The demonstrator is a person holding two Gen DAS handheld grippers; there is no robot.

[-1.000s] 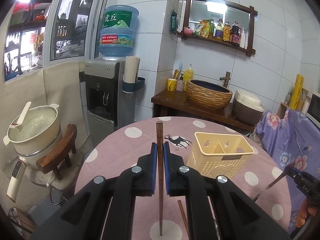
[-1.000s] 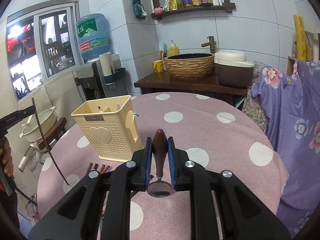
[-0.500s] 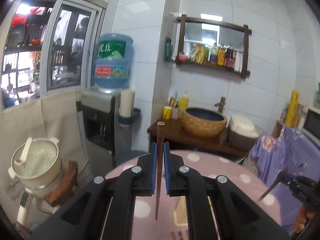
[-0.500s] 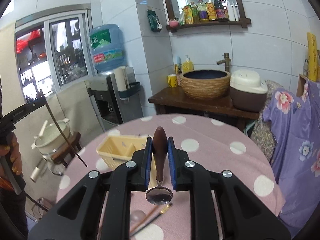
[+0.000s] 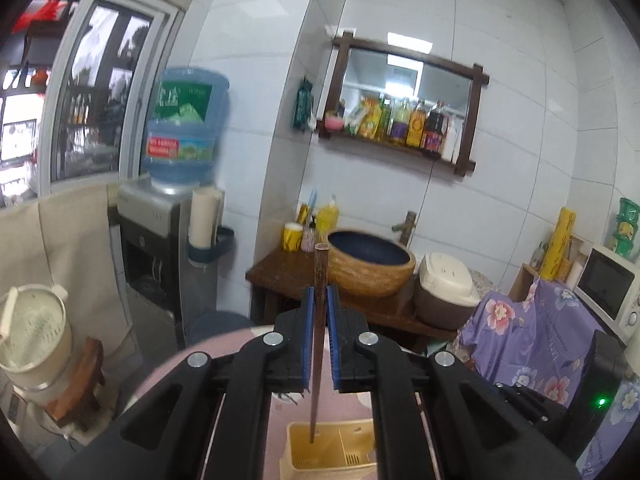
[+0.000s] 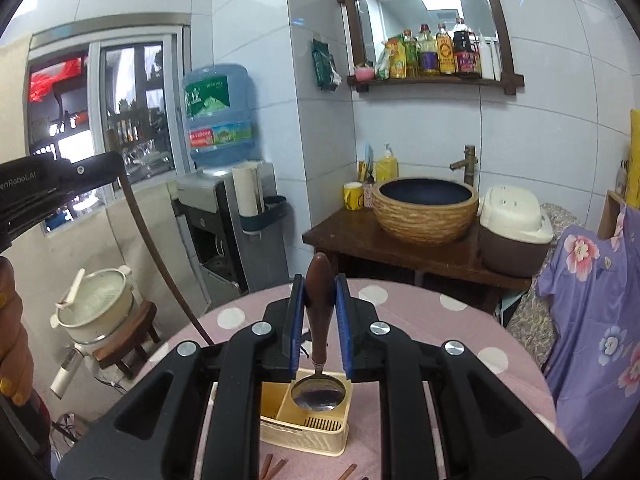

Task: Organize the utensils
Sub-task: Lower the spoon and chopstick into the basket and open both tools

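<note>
Utensil caddy [image 6: 304,426] on polka-dot table [image 6: 436,316], tiled kitchen.

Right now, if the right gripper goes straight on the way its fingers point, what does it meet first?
Probably the wooden washstand beyond the table's far edge, though depth is unclear. The right gripper grips the spoon above the yellow holder.

Left gripper [image 6: 60,184] body reads "enRobot.AI", partly cut off
</note>
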